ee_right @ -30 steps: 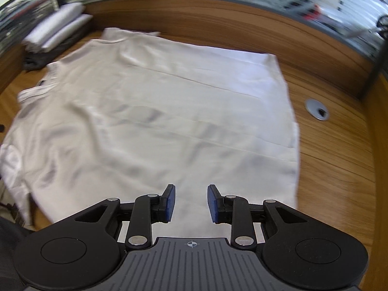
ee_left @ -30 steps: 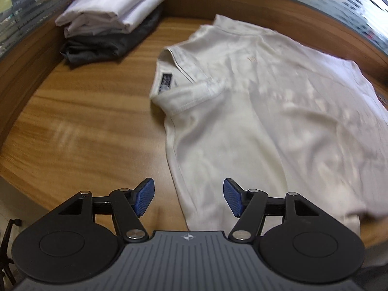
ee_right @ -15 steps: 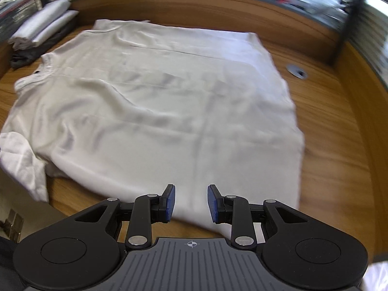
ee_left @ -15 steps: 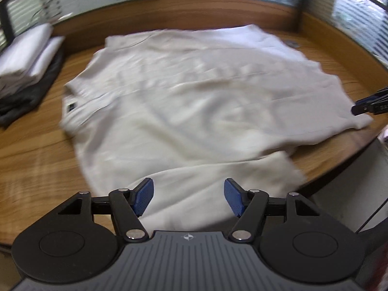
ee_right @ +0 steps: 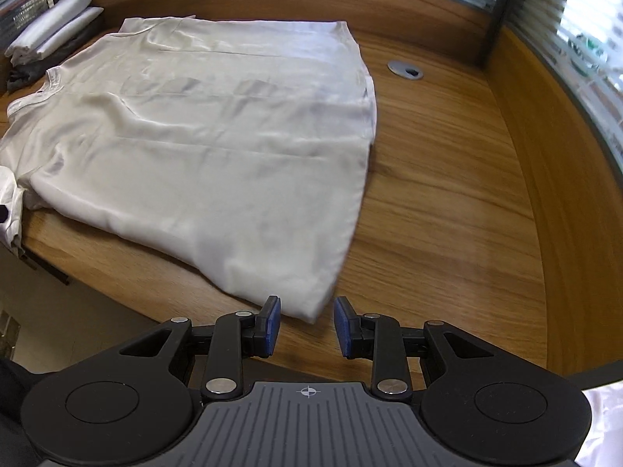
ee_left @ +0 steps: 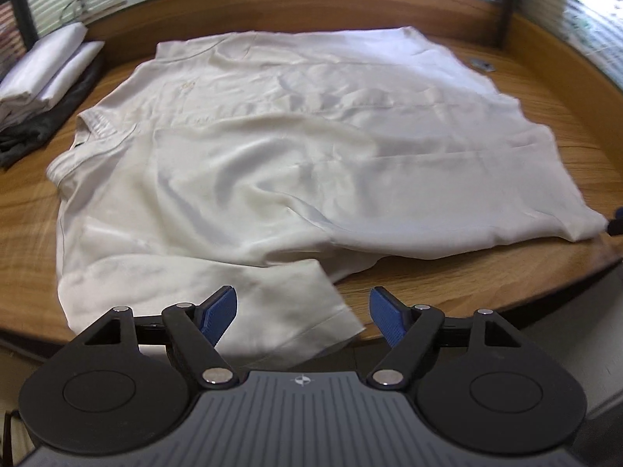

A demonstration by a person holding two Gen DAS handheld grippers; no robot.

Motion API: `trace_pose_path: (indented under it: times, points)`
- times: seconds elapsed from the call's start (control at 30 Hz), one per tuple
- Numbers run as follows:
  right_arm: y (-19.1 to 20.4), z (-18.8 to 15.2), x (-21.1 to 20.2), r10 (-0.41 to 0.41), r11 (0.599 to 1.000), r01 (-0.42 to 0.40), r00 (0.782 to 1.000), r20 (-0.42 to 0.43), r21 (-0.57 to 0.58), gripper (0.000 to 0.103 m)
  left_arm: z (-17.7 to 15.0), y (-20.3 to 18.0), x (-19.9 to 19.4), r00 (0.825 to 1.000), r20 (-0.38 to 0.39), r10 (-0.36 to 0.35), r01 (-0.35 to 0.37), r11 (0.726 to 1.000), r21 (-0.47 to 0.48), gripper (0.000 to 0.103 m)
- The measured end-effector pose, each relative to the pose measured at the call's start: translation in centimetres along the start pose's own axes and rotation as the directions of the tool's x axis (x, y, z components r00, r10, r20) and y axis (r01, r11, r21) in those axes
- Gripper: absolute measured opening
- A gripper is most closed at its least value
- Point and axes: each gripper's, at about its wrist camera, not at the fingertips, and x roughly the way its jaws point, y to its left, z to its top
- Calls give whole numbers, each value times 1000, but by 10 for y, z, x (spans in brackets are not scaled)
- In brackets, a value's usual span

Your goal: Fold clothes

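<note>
A cream short-sleeved shirt (ee_left: 296, 148) lies spread flat on the wooden table (ee_left: 447, 276), collar to the left and hem to the right. Its near sleeve (ee_left: 249, 303) hangs over the table's front edge. My left gripper (ee_left: 303, 317) hovers above that sleeve, jaws opening wide, and the pads do not press on the cloth. In the right wrist view the same shirt (ee_right: 202, 128) fills the left half. My right gripper (ee_right: 305, 325) stands open and narrow just short of the shirt's near hem corner (ee_right: 307, 303), gripping nothing.
A stack of folded white and dark clothes (ee_left: 43, 89) sits at the back left, also the stack (ee_right: 43, 43) in the right wrist view. A grey cable grommet (ee_right: 405, 69) lies in the table right of the shirt. A wooden partition (ee_right: 545, 163) rims the back and right.
Both grippers have swept to the right along the table's front edge. The left went from beside the collar to over the near sleeve and its jaws widened. The right reached the hem corner.
</note>
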Motion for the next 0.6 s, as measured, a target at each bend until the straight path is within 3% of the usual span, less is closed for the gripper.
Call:
trace_pose_path:
  times: [0.2,0.27,0.3,0.37,0.47,0.6]
  points:
    - [-5,2,12,91,994,-91,996,3,-53,32,2,-18,24,988,-47,144,-145,989,-18,79]
    - [-3,5,16,106,992,-106,994,2,-65,31,2,-19,28,981,-52,188,-188,982,-9,65]
    - [-3,6,17,115,991,-115,993,0,-69,26,2,-16,29,980,-53,193,-194,981,-7,59]
    - [-4,8,19,131,989,-130,991,-2,-72,6,2,-11,24,979,-49,197,-197,980,-12,23]
    - [-7,14,13,134,989,-133,991,16,-58,2,2,-3,16,978,-44,206,-207,978,-22,15]
    - [-17,26,-3,148,989,-148,986,72,-4,2,1,4,-6,977,-19,211,-212,977,-10,14]
